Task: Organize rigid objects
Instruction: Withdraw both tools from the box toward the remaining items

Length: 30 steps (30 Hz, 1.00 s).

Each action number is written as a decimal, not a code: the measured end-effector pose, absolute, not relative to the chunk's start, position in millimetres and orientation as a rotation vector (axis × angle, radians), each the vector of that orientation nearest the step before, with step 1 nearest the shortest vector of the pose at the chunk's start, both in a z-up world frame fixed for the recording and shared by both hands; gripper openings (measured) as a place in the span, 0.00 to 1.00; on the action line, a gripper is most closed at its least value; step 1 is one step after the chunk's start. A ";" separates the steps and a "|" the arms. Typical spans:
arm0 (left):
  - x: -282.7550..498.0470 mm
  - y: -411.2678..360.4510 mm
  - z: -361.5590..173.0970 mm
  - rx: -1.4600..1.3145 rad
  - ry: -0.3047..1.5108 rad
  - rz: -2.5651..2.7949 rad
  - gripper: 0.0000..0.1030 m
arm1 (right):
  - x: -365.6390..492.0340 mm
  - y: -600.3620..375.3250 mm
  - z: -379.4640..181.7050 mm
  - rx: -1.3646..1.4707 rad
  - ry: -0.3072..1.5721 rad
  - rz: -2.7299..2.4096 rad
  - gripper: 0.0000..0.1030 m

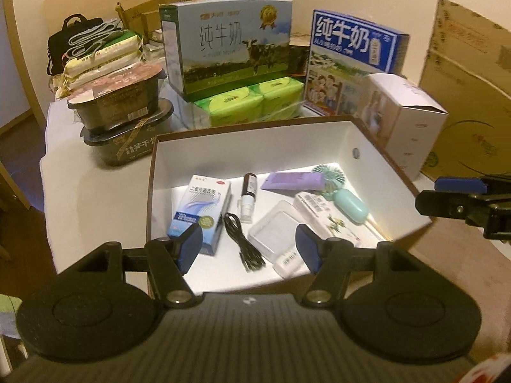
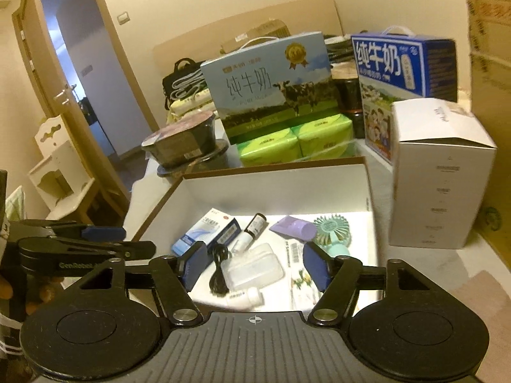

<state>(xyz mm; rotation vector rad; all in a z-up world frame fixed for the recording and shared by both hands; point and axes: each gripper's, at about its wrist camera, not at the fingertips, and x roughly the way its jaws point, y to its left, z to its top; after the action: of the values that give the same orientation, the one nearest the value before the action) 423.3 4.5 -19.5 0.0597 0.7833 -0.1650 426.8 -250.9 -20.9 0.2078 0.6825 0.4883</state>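
An open white box with brown edges (image 1: 255, 140) (image 2: 274, 182) sits on the table. Inside lie a blue-white medicine carton (image 1: 199, 210) (image 2: 207, 229), a small spray bottle (image 1: 247, 199) (image 2: 252, 229), a coiled black cable (image 1: 242, 242) (image 2: 218, 268), a clear plastic case (image 1: 278, 226) (image 2: 255, 265), a purple tube (image 1: 292, 180) (image 2: 293, 226), a teal hand fan (image 1: 341, 194) (image 2: 330, 233) and a white flat carton (image 1: 322, 217) (image 2: 300, 274). My left gripper (image 1: 250, 249) is open and empty above the box's near edge. My right gripper (image 2: 255, 268) is open and empty over the box; it also shows in the left wrist view (image 1: 460, 198).
Behind the box stand two milk cartons (image 1: 230, 41) (image 1: 351, 60), green tissue packs (image 1: 249, 102), stacked black food bowls (image 1: 124, 118), a white carton (image 1: 402, 111) (image 2: 437, 172) and a large cardboard box (image 1: 472, 95). An open door (image 2: 70, 63) is at the left.
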 end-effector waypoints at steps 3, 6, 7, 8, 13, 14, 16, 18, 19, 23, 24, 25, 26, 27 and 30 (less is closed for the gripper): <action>407.0 2.2 -18.3 0.045 0.784 -0.170 0.61 | 409.1 -259.6 -20.2 0.206 0.684 0.479 0.69; 390.0 -1.5 -16.8 0.038 0.780 -0.170 0.61 | 391.1 -267.5 -19.8 0.199 0.682 0.470 0.70; 384.3 -3.1 -16.2 0.036 0.781 -0.169 0.61 | 385.0 -270.3 -20.4 0.200 0.683 0.465 0.70; 378.7 -5.1 -15.6 0.036 0.780 -0.168 0.61 | 379.7 -273.3 -21.1 0.207 0.687 0.460 0.71; 352.5 -17.0 -15.9 0.055 0.771 -0.191 0.61 | 357.1 -281.8 -24.6 0.219 0.699 0.439 0.71; 348.0 -19.1 -16.4 0.060 0.770 -0.197 0.61 | 352.6 -282.6 -25.5 0.218 0.702 0.435 0.71; 338.7 -23.7 -18.3 0.069 0.768 -0.207 0.61 | 342.4 -284.8 -27.5 0.221 0.707 0.423 0.72; 332.1 -25.5 -20.6 0.065 0.769 -0.215 0.61 | 333.8 -286.9 -29.6 0.224 0.715 0.416 0.72; 329.3 -27.0 -22.2 0.060 0.773 -0.220 0.61 | 328.6 -288.3 -31.2 0.226 0.720 0.414 0.72; 320.6 -30.8 -28.4 0.059 0.779 -0.221 0.61 | 311.9 -289.0 -36.9 0.214 0.734 0.398 0.72; 318.6 -31.3 -30.0 0.058 0.779 -0.221 0.61 | 308.8 -289.5 -38.7 0.216 0.738 0.394 0.72; 317.4 -31.4 -31.6 0.056 0.781 -0.221 0.61 | 305.6 -290.2 -40.7 0.221 0.744 0.391 0.72; 316.0 -31.5 -33.4 0.053 0.784 -0.221 0.61 | 303.5 -290.7 -42.7 0.226 0.750 0.388 0.72; 314.8 -31.6 -35.1 0.051 0.787 -0.220 0.61 | 302.1 -291.4 -44.8 0.229 0.754 0.384 0.72; 312.8 -33.5 -42.1 0.060 0.791 -0.210 0.61 | 299.2 -292.4 -50.4 0.224 0.764 0.374 0.72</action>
<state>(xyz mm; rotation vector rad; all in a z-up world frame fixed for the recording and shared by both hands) 312.8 -33.5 -42.1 0.0597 0.7908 -0.2105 299.2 -292.4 -50.4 0.2239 0.7644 0.3741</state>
